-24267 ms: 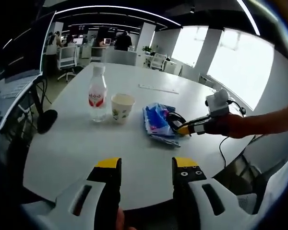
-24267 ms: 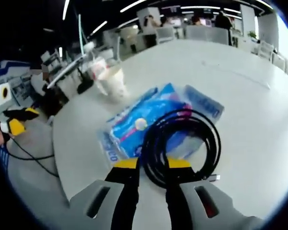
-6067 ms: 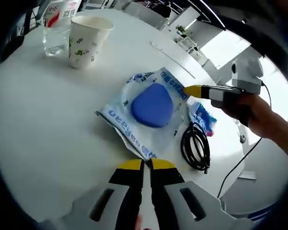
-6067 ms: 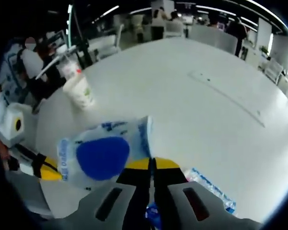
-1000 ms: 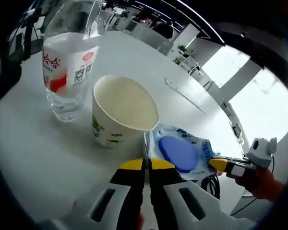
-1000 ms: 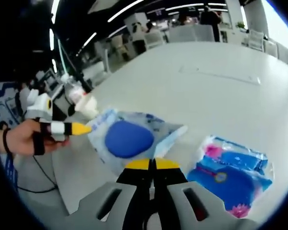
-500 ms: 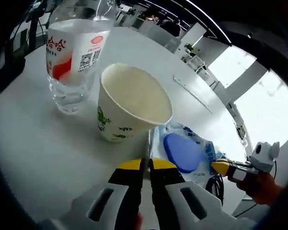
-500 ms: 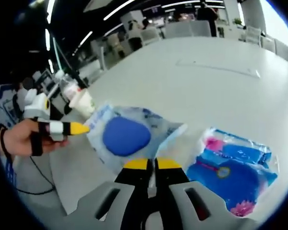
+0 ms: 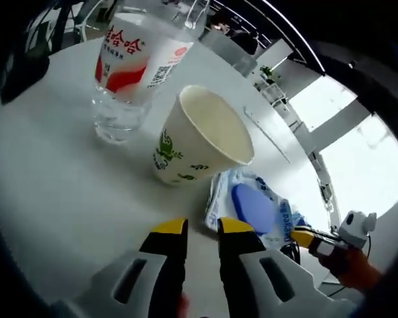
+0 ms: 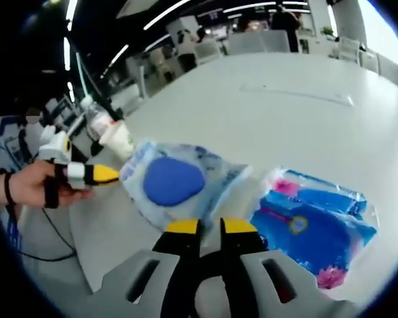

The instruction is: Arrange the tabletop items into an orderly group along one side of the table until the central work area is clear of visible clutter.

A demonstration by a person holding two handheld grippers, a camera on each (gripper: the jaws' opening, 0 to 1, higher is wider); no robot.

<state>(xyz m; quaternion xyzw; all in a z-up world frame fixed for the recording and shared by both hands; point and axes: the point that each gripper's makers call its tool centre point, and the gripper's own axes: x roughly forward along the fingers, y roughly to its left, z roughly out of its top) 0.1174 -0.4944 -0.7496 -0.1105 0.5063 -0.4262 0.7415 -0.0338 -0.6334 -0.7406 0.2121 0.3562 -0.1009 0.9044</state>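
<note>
On a round white bench (image 9: 46, 192), the grouping looks largely done, judging by how things lie. In the left gripper view, the left tool (image 9: 203, 226) hangs just over the bench with its yellow-tipped jaws slightly parted and nothing between them. Just beyond its tips lies the clear plastic packet with a blue oval pad inside (image 9: 252, 209), its near edge close to the right jaw. Ahead stands the white paper cup with green print (image 9: 202, 142), touching or nearly touching the packet, and past the cup the clear plastic water bottle with a red-and-white label (image 9: 129, 73).

In the right gripper view, the right tool (image 10: 210, 226) also shows a narrow gap between its jaws; a dark loop sits low between them, but whether it is gripped cannot be told. Just ahead lies the same packet (image 10: 176, 182), with a blue-and-pink wrapped pack (image 10: 312, 228) ahead to the right of the tool, beside it. Farther off, cup (image 10: 119, 140) and bottle (image 10: 96, 122) close the row. The far bench is bare; what seems left is the black cable (image 9: 293, 250) and final tidying.
</note>
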